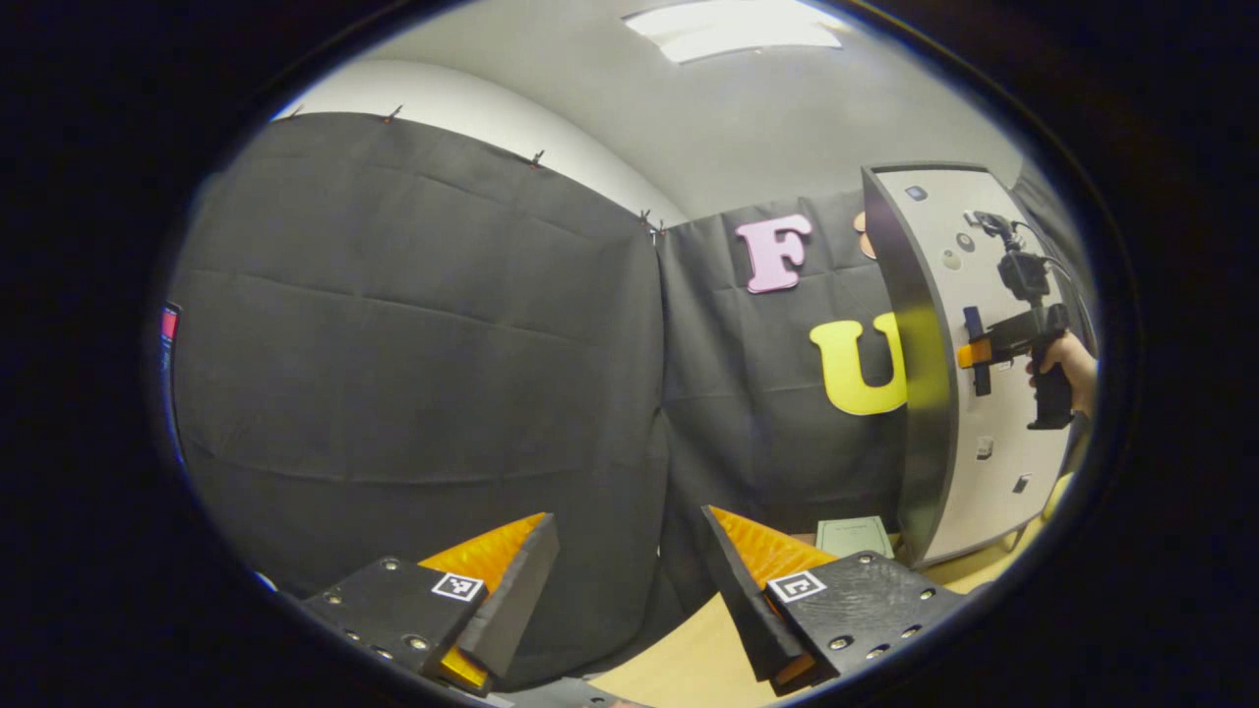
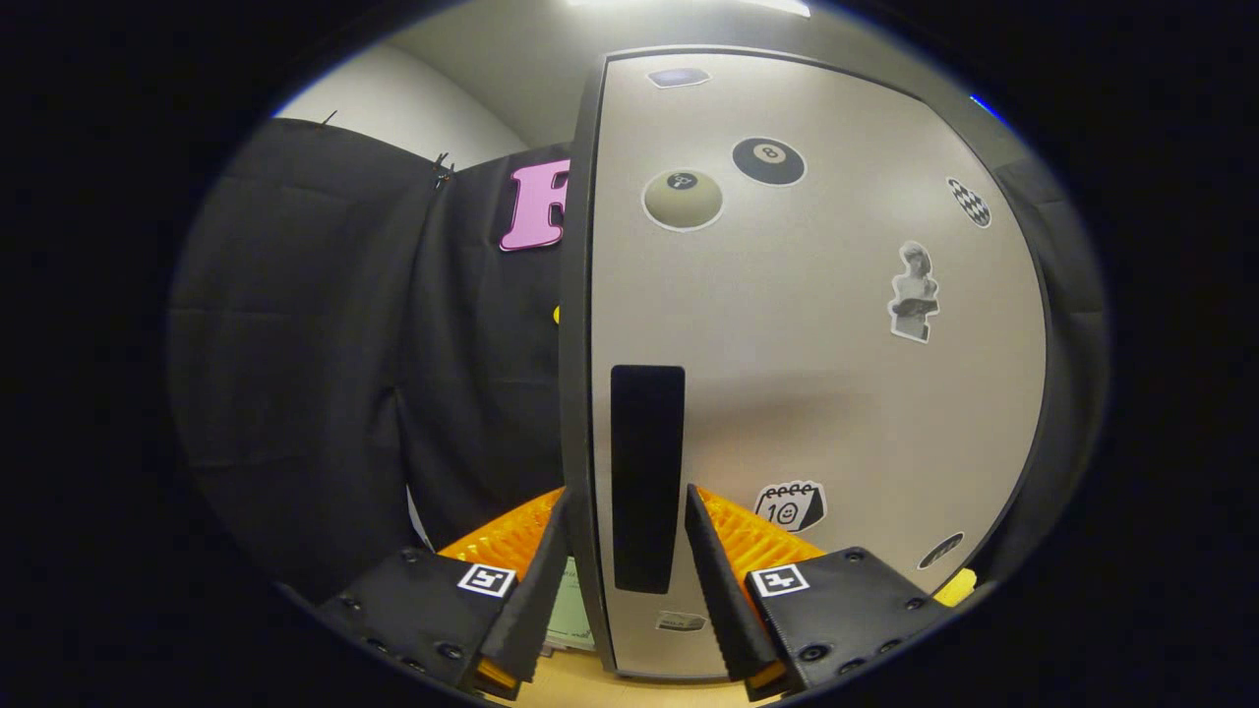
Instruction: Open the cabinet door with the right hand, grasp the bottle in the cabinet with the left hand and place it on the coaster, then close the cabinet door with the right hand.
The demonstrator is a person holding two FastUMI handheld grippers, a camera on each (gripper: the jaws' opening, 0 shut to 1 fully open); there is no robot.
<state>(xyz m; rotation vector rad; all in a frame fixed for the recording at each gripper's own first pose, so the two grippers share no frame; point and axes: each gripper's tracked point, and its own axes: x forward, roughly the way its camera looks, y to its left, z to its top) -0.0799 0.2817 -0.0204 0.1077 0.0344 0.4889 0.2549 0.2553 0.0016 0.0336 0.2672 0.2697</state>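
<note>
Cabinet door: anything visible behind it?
No. The grey sticker-covered cabinet door hides the interior, so no bottle can be seen. The right gripper has its fingers either side of the black handle.

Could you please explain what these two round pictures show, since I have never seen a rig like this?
A person holds a two-finger gripper in each hand; a fisheye camera rides on each. In the left gripper view, the left gripper is open over the table, holding nothing. Farther off, a hand holds the right gripper at the cabinet door. A coaster lies on the table. In the right gripper view, the right gripper straddles the door's edge and dark handle; whether it presses is unclear.
</note>
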